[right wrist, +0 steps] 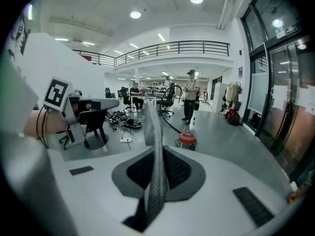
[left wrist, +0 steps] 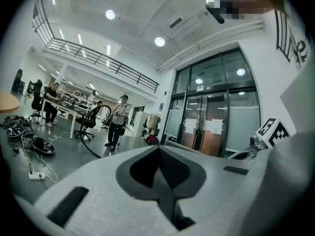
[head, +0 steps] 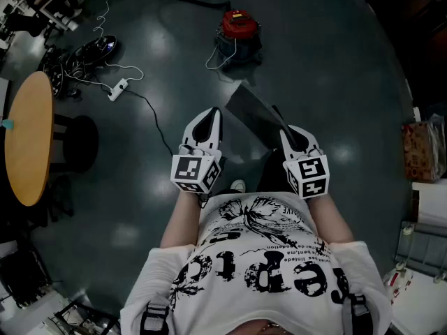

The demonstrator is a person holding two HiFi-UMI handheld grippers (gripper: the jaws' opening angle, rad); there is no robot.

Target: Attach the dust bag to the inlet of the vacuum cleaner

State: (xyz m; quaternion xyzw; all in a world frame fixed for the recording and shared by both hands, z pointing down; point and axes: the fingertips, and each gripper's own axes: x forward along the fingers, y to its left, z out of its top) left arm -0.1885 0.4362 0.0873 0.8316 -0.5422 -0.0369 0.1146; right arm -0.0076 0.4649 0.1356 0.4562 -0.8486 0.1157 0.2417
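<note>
The left hand-held gripper (head: 208, 121) is pressed together, empty. The right hand-held gripper (head: 292, 138) pinches the dust bag (head: 253, 116) by its near edge. The bag looks thin, light and floppy, so gripping near its opening probably steadies it. The vacuum cleaner (head: 239, 32) stands far off on the floor.

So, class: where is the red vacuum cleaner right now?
In the head view the vacuum cleaner stands on the floor at top centre, beyond the dust bag held in the right gripper.
</note>
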